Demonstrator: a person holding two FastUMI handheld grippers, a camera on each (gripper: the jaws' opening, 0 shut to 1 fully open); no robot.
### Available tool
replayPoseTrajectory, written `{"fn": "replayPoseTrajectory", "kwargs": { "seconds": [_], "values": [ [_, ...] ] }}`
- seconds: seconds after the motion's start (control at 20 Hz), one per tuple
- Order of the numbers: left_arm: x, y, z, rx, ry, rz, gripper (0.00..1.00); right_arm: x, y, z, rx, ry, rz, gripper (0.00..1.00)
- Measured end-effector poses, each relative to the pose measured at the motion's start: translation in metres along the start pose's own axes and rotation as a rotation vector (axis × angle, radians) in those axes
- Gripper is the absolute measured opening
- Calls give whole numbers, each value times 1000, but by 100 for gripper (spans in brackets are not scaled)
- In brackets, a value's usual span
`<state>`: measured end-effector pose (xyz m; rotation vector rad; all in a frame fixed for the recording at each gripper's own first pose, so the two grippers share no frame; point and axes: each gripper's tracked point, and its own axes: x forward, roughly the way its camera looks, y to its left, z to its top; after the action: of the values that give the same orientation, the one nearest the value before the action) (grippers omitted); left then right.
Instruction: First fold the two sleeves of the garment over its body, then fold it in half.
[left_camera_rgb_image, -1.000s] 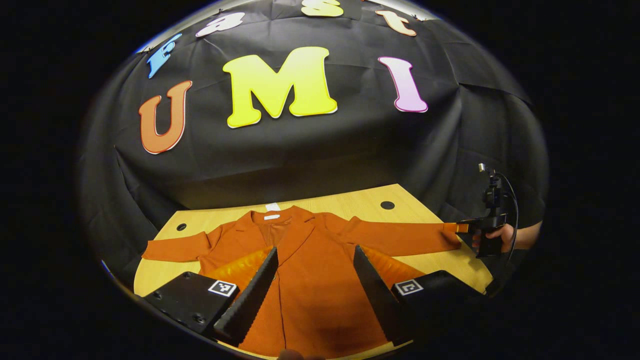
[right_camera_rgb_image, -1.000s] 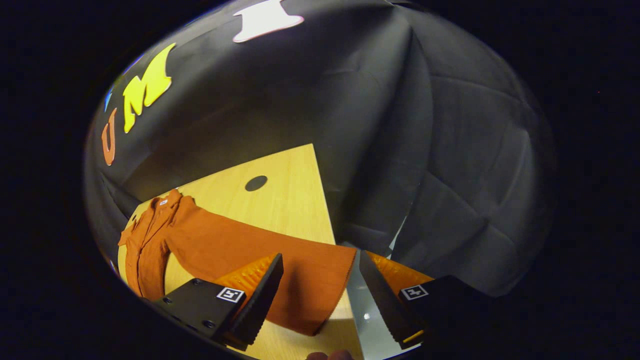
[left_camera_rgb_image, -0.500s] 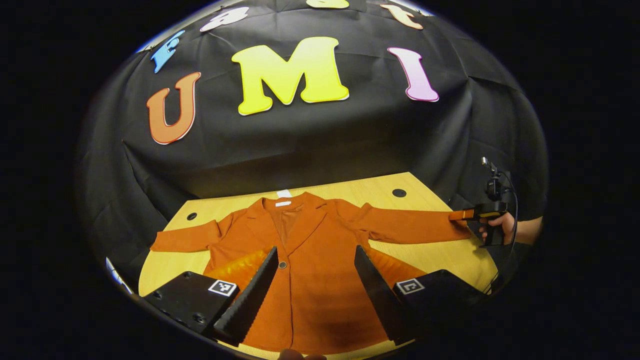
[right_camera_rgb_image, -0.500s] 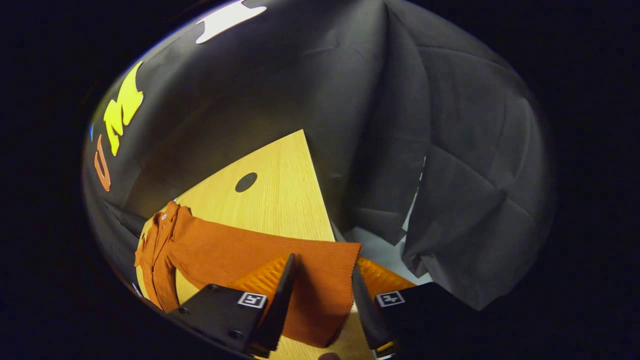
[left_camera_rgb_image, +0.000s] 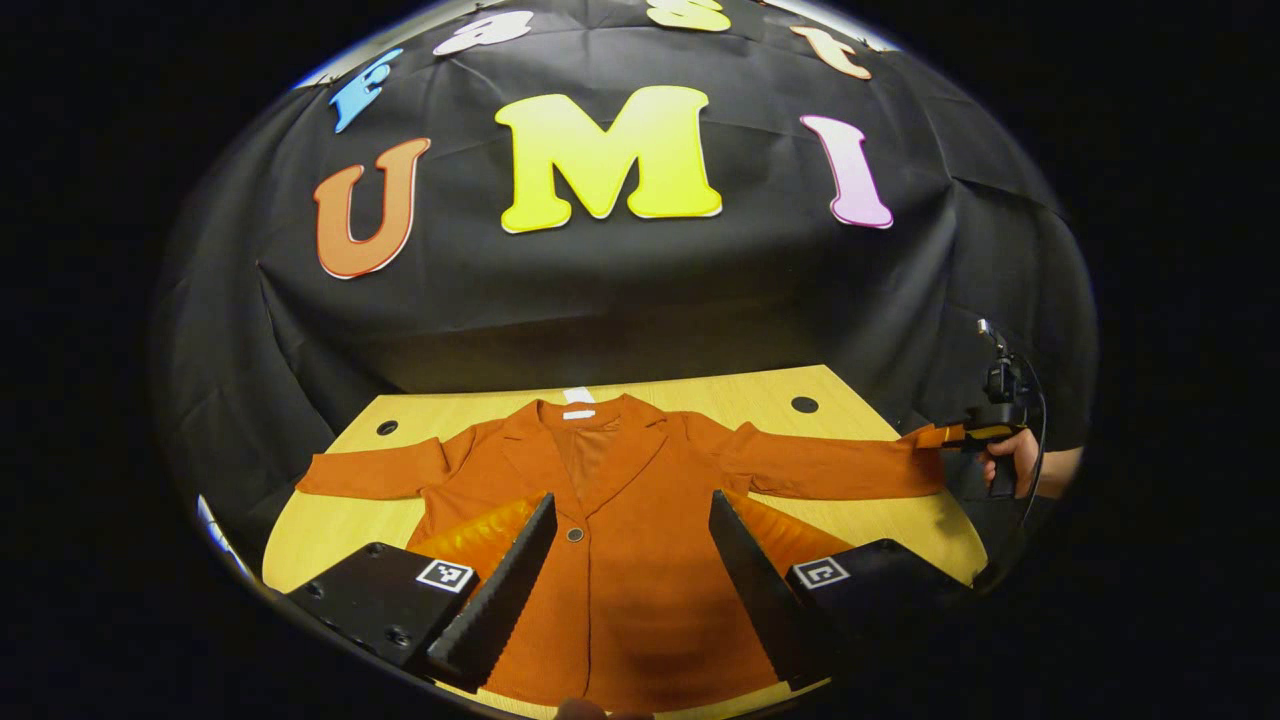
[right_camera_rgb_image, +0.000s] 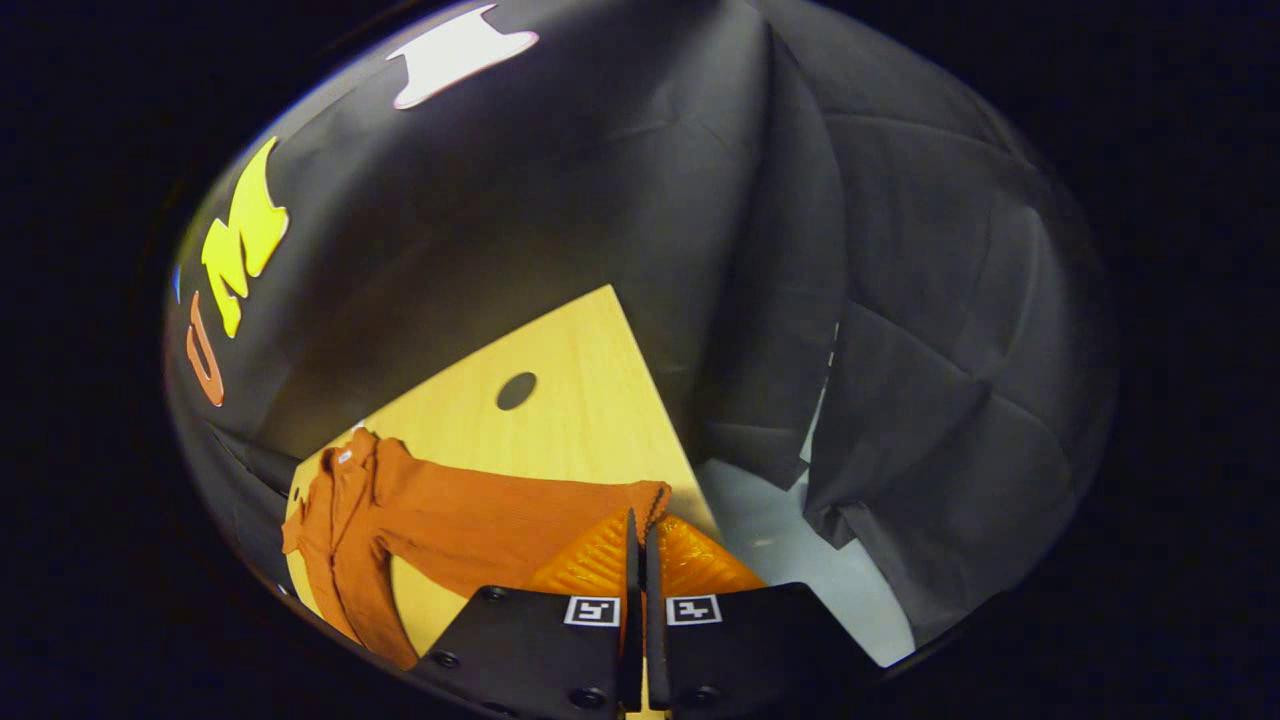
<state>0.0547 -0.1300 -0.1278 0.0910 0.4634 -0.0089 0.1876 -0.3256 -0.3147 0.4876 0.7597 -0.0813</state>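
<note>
Right gripper (right_camera_rgb_image: 640, 535) pinched on jacket (left_camera_rgb_image: 600, 520) cuff (right_camera_rgb_image: 652, 497), left gripper (left_camera_rgb_image: 632, 560) wide open, empty; thin edge grip may slip mid-fold

No readable text is being shown on any object. A small white label (left_camera_rgb_image: 578, 413) is being displayed at the inside collar of the orange jacket (left_camera_rgb_image: 620, 520), but nothing on it can be made out. Square black-and-white coded markers are being carried on the left gripper (left_camera_rgb_image: 632, 575) and on the right gripper (right_camera_rgb_image: 640, 530); only patterns are being presented there, with no legible letters or numbers.
</note>
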Motion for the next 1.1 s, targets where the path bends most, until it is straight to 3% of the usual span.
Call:
{"fn": "replayPoseTrajectory", "kwargs": {
  "seconds": [0.1,0.3,0.65,0.85,1.1],
  "values": [
    [0,19,-1,-15,-21,13,99,-19,29,6,-21,-1,4,2],
    [-3,72,-2,-44,-60,39,99,-56,130,16,-29,-19,82,2],
    [-28,196,-13,-86,-140,69,99,-94,371,24,-142,-79,263,2],
    [-48,277,-26,-117,-161,144,100,-78,486,-12,-223,-54,336,2],
    [-77,358,-45,-230,-158,254,99,-22,578,-88,-295,45,359,2]
  ]
}}
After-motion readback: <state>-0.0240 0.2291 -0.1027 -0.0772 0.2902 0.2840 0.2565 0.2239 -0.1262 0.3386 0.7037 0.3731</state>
